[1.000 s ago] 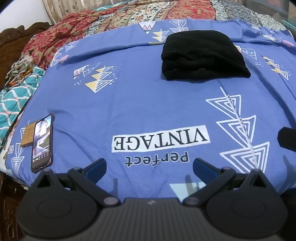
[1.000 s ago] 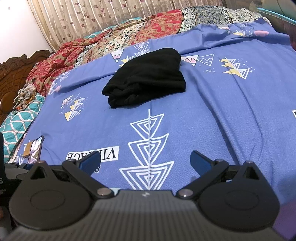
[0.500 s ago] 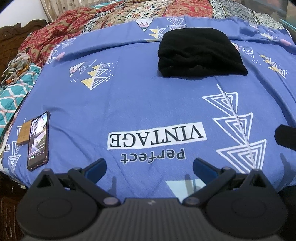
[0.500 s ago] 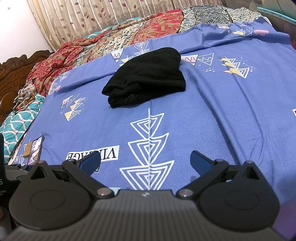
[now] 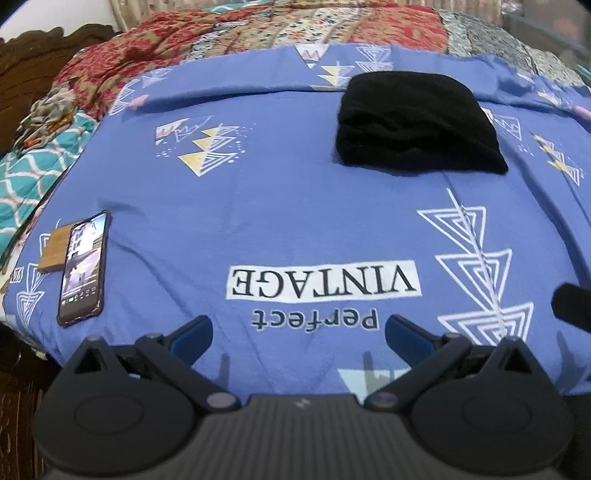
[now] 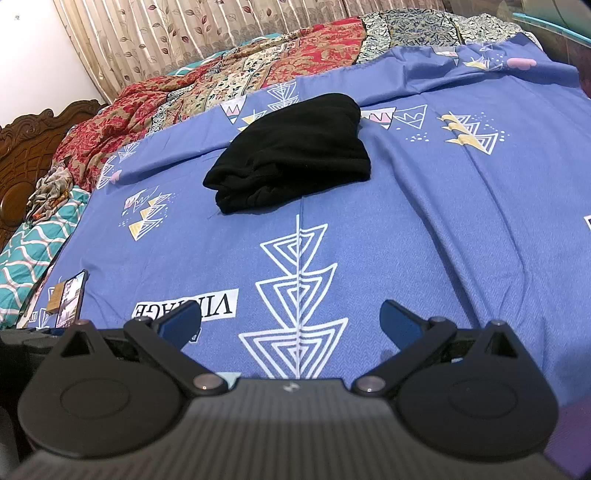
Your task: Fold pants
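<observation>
The black pants lie folded into a compact bundle on the far part of the blue printed bedsheet; in the right wrist view the same pants sit at centre, far ahead. My left gripper hovers open near the bed's front edge, over the "Perfect VINTAGE" print, with nothing between its fingers. My right gripper is open too, above the white triangle print, well short of the pants. A dark piece of the right gripper shows at the right edge of the left wrist view.
A phone lies on a small wooden block at the front left of the bedsheet. Patterned red and teal quilts are bunched behind and to the left. A carved wooden headboard and curtains stand beyond.
The left wrist view has shifted slightly, with the pants now further right and a little lower in frame. The right gripper has barely moved. Both grippers stay open.
</observation>
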Demonstrator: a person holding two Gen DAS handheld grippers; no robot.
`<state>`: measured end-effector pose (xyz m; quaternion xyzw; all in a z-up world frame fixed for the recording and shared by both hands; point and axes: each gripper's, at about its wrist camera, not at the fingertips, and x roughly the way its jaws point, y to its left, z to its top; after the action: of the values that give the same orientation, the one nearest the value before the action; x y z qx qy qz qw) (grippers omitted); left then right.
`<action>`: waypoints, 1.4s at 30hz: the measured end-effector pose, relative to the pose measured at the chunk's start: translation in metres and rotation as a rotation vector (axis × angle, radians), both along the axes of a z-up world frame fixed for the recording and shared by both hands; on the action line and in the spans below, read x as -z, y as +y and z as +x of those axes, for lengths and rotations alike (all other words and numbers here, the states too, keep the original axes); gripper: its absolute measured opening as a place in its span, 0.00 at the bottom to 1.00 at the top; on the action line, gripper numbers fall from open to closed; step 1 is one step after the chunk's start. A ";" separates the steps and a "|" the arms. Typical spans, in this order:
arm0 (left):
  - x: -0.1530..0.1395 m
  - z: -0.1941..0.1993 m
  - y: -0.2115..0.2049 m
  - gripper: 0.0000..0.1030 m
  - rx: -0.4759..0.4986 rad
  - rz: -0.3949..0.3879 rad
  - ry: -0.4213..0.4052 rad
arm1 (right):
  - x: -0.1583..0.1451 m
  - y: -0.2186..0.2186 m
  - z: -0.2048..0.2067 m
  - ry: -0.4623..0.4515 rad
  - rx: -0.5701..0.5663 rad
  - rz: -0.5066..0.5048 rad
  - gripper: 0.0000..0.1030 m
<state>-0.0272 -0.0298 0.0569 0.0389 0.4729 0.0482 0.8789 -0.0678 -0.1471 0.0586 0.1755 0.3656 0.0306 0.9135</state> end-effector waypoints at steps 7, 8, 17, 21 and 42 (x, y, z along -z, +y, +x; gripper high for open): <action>-0.015 -0.006 0.002 1.00 -0.013 -0.019 -0.097 | 0.001 -0.001 0.000 0.001 -0.002 0.000 1.00; -0.017 -0.008 0.002 0.98 -0.016 -0.021 -0.118 | 0.001 -0.001 0.000 0.001 -0.002 -0.001 1.00; -0.028 -0.028 0.007 1.00 -0.030 -0.028 -0.142 | 0.001 -0.005 0.001 0.004 -0.003 0.004 1.00; -0.030 -0.029 0.008 1.00 -0.034 -0.030 -0.140 | 0.001 -0.004 0.001 0.005 -0.016 0.004 1.00; -0.011 -0.021 0.009 1.00 -0.058 -0.003 -0.004 | 0.000 -0.006 0.000 0.003 -0.013 0.006 1.00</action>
<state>-0.0477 -0.0205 0.0682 0.0238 0.4720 0.0728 0.8783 -0.0675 -0.1535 0.0586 0.1759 0.3679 0.0374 0.9123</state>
